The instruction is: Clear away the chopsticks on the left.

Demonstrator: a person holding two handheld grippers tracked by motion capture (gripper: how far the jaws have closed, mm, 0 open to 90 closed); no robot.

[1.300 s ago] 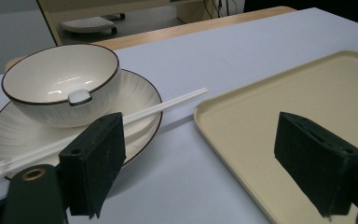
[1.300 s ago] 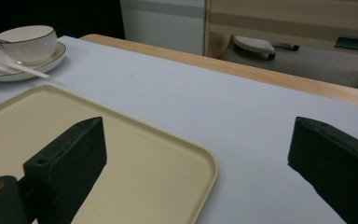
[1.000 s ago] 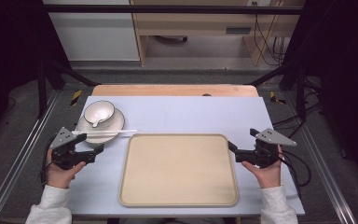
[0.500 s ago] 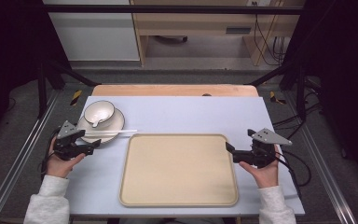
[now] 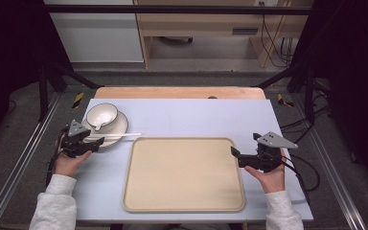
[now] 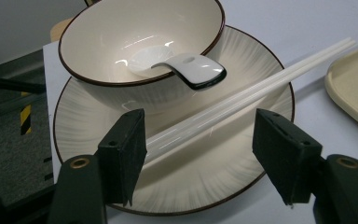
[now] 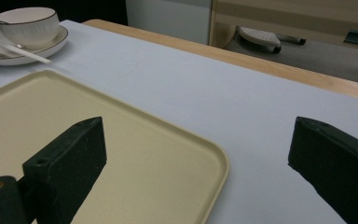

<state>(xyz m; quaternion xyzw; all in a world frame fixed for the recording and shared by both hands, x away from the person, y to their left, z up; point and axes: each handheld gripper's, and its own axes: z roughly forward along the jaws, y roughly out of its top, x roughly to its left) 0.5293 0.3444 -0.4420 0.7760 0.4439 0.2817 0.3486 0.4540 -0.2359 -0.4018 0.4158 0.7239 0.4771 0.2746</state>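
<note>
The left gripper [image 6: 200,161] hangs spread over the near end of the white chopsticks [image 6: 242,100], which lie across the plate [image 6: 88,140] beside the bowl [image 6: 135,42] holding a spoon [image 6: 186,67]. Pinching them off-centre could roll the smooth pair apart or nudge the bowl. The right gripper [image 7: 191,172], also spread, straddles the tray [image 7: 51,121] corner on the counter [image 5: 196,117].

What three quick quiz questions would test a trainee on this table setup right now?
1. True or false: the spoon rests in the bowl.
2. What straddles the near end of the chopsticks: A) the open left gripper B) the tray?
3. The right gripper, jaws apart, hovers by the tray's ____ edge.

Key: 1 true; 2 A; 3 right.
</note>
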